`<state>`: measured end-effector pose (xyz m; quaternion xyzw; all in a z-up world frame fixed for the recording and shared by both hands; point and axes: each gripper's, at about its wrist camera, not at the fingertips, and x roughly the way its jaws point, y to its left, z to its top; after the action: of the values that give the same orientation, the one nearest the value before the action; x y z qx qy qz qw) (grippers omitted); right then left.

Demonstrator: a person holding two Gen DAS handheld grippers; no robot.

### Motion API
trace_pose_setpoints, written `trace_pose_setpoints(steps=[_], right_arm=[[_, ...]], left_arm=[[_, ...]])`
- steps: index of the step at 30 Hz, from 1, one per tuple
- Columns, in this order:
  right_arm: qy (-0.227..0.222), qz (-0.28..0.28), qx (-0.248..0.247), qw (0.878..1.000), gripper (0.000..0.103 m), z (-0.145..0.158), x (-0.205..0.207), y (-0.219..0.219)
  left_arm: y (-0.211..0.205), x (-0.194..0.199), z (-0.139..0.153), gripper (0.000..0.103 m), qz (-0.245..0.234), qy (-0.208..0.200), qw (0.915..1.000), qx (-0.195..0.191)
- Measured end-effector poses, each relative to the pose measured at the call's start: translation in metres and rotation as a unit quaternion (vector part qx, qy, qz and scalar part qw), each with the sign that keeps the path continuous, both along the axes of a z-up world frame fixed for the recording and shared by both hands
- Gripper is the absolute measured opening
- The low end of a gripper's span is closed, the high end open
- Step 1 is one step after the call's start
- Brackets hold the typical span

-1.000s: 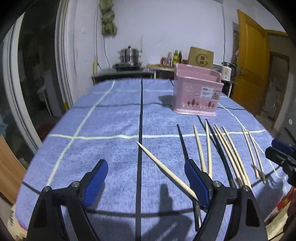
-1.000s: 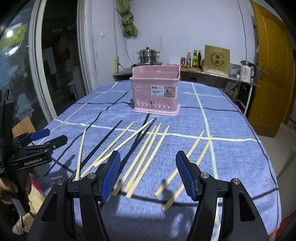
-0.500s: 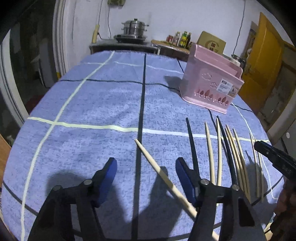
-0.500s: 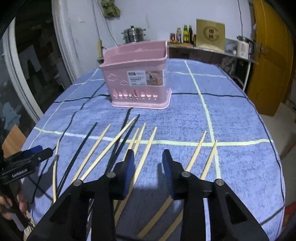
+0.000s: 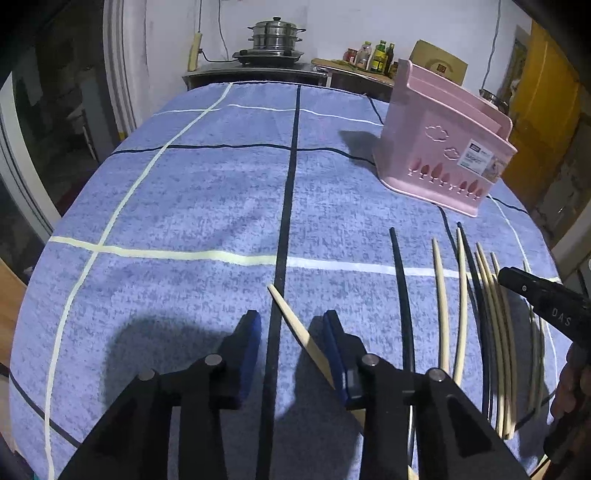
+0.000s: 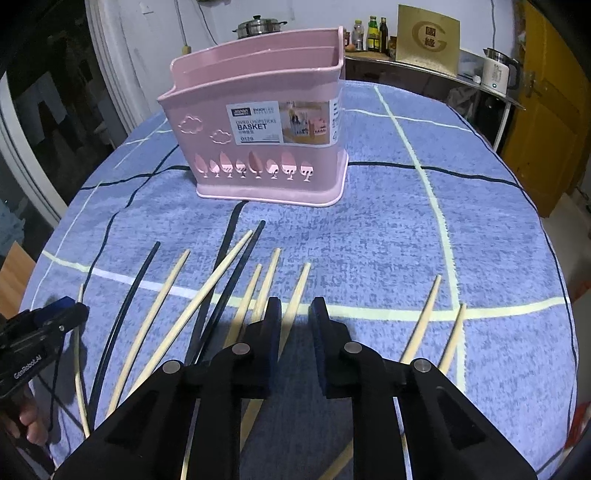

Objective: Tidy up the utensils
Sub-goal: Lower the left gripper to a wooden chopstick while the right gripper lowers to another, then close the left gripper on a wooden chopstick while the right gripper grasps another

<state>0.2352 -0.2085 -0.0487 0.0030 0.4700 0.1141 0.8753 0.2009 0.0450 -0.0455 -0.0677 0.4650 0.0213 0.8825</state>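
Note:
A pale wooden chopstick lies slanted on the blue cloth between the jaws of my left gripper, close to the right pad. Those jaws are closing, with a gap left on the other side. My right gripper straddles another wooden chopstick; its jaws are closing too and the pads stand just off the stick. Several more wooden and black chopsticks fan out to its left, and two lie at its right. The pink chopstick basket stands upright behind them.
The blue checked tablecloth covers the rounded table, which falls away at left and right. In the left wrist view the basket is far right. A steamer pot, bottles and a kettle sit on a counter behind.
Both grippers have moved forward and dipped toward the table, each coming over a wooden chopstick. Both sets of jaws have narrowed from wide open to a small gap.

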Motion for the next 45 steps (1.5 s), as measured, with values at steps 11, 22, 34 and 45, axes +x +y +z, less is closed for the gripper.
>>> trace_pose_setpoints(steps=[11,22,34,45], right_arm=[[0.013,0.000,-0.013,1.000,0.008,-0.004,0.012,0.013],[-0.028,0.013,0.017,0.999,0.006,0.031,-0.001,0.003],[-0.103,0.025,0.047,0.993,0.006,0.097,-0.023,-0.004],[-0.152,0.033,0.070,0.985,0.006,0.132,-0.039,-0.011]], left_arm=[[0.000,0.009,0.000,0.008,0.005,0.007,0.9998,0.016],[0.001,0.004,0.029,0.006,-0.021,-0.022,0.9995,-0.012],[-0.010,-0.014,0.108,0.005,-0.066,-0.105,0.9921,-0.017],[-0.017,-0.023,0.148,0.005,-0.100,-0.153,0.9827,-0.028]])
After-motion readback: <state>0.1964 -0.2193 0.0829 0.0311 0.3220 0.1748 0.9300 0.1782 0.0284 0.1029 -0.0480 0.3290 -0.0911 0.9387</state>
